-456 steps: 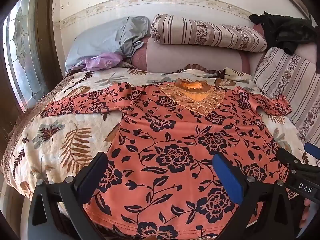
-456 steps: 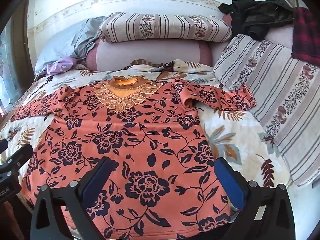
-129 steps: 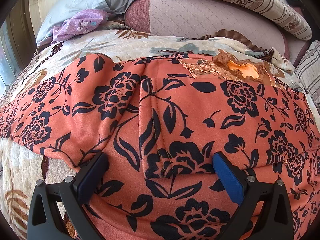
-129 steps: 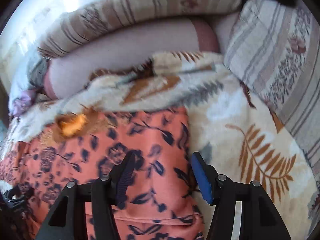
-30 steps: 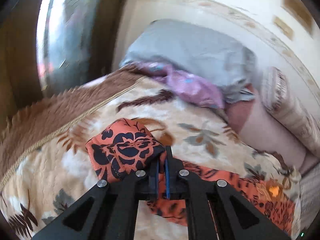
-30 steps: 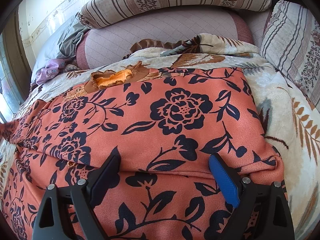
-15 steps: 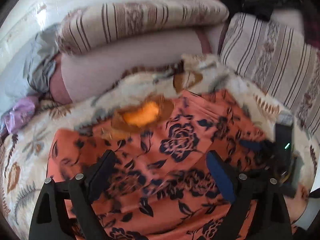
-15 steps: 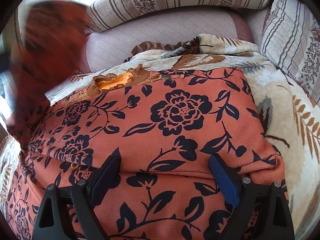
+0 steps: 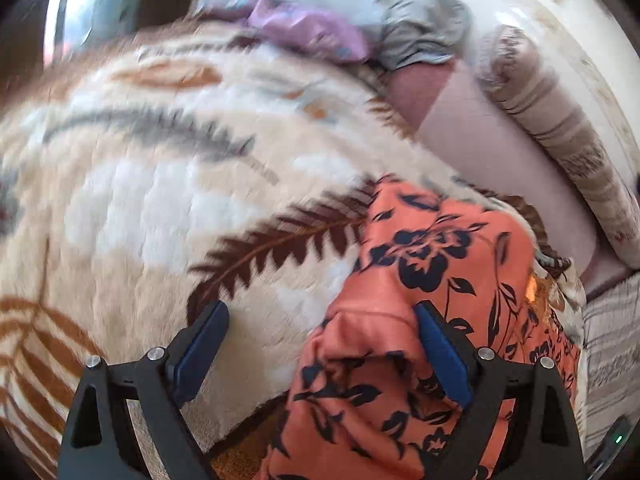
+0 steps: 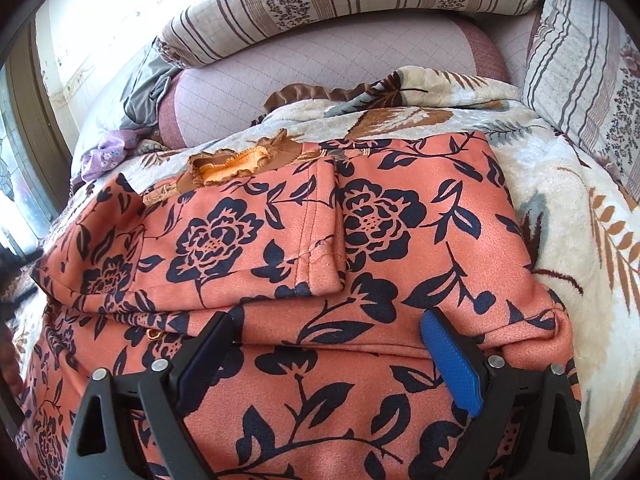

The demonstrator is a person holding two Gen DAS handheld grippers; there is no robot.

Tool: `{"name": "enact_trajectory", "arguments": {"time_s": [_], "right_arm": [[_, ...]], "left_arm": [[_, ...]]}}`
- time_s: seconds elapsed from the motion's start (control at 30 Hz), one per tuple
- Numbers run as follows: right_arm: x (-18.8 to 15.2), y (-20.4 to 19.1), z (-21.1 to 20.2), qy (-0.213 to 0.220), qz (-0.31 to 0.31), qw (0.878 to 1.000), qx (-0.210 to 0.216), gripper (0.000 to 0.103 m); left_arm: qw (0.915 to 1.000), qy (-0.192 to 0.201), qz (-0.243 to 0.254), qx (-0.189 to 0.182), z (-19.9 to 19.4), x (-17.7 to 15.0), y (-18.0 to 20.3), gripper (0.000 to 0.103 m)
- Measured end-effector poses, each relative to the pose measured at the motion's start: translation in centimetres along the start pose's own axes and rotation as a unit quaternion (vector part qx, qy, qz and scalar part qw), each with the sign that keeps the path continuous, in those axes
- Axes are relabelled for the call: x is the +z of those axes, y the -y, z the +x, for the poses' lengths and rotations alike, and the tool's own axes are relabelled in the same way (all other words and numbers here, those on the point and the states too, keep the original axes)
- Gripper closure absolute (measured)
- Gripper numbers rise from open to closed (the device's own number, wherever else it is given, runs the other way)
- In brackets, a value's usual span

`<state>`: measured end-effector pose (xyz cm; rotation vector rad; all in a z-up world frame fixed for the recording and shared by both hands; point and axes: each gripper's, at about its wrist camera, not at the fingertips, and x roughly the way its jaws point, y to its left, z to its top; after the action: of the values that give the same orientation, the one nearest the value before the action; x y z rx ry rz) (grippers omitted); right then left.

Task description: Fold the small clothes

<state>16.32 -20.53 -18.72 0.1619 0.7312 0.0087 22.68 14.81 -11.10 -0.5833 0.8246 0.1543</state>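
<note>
An orange shirt with dark flowers (image 10: 400,220) lies on the leaf-patterned blanket (image 9: 160,184), its frilled collar (image 10: 236,168) toward the pillows. Both sleeves are folded in; the left sleeve (image 10: 224,240) lies across the chest with its cuff near the middle. My right gripper (image 10: 326,320) hovers open over the shirt's middle with nothing between its fingers. In the blurred left wrist view, my left gripper (image 9: 320,312) is wide open at the shirt's (image 9: 432,256) folded left edge. One finger is over the blanket, the other over the cloth, and neither pad presses on it.
A striped bolster (image 10: 344,4) and a pink cushion (image 10: 320,64) lie behind the shirt, and a striped pillow (image 10: 580,72) stands at the right. Grey cloth (image 9: 360,12) and purple cloth (image 9: 304,28) are heaped at the far left by a window (image 10: 16,140).
My left gripper, shut on the left sleeve a second ago, opened and let go. The sleeve now lies across the shirt. The gripper swung down to the shirt's left edge. The right gripper stayed still.
</note>
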Motion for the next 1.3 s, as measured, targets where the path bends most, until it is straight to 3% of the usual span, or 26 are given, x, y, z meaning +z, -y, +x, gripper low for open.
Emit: {"name": "enact_trajectory", "arguments": {"time_s": [0.03, 0.17, 0.23, 0.33, 0.43, 0.47, 0.57, 0.8, 1.1, 1.2, 1.27, 1.3], "right_arm": [[0.0, -0.2, 0.1, -0.002, -0.004, 1.0, -0.005, 0.007], [0.0, -0.6, 0.2, -0.008, -0.014, 1.0, -0.02, 0.007], [0.1, -0.9, 0.3, -0.012, -0.022, 0.999, -0.032, 0.007], [0.3, -1.5, 0.3, -0.025, -0.035, 0.998, -0.052, 0.006], [1.3, -2.0, 0.1, -0.08, -0.04, 0.993, -0.073, 0.006], [1.6, -1.9, -0.5, -0.094, -0.024, 0.993, -0.067, 0.006], [2.4, -0.9, -3.7, -0.067, 0.044, 0.997, 0.011, 0.006], [4.3, 1.8, -3.6, -0.064, 0.136, 0.988, 0.047, 0.007], [5.5, 0.9, -0.4, -0.076, 0.131, 0.985, 0.088, 0.016], [5.3, 1.1, 1.3, -0.094, 0.14, 0.982, 0.081, 0.036], [5.0, 1.2, 2.2, -0.109, 0.14, 0.982, 0.067, 0.057], [5.0, 1.2, 2.3, -0.113, 0.135, 0.983, 0.057, 0.074]], "left_arm": [[0.9999, 0.012, -0.009, -0.006, -0.6, 0.1, -0.1, 0.01], [0.9992, -0.021, -0.017, -0.03, -1.7, 0.2, 0.6, 0.01], [0.9991, -0.042, 0.007, -0.009, -0.3, -0.2, 1.2, 0.01], [0.9957, -0.03, 0.084, 0.026, 0.6, -0.9, 2.4, 0.009], [0.9933, -0.026, 0.106, 0.039, 0.3, -1.5, 2.6, 0.008], [0.9937, -0.027, 0.103, 0.037, 0.1, -1.5, 2.5, 0.008], [0.9955, -0.04, 0.083, 0.026, -0.5, -1.1, 1.8, 0.008], [0.9981, -0.053, 0.03, 0.011, -0.1, 0.2, 1.1, 0.008], [0.9988, -0.045, 0.005, 0.018, -0.1, 0.6, 1.0, 0.008], [0.9988, -0.042, 0.012, 0.021, 0.1, 0.7, 1.1, 0.008], [0.9987, -0.042, 0.017, 0.022, 0.4, 0.8, 1.2, 0.008], [0.9987, -0.042, 0.018, 0.022, 0.4, 0.8, 1.2, 0.008]]}}
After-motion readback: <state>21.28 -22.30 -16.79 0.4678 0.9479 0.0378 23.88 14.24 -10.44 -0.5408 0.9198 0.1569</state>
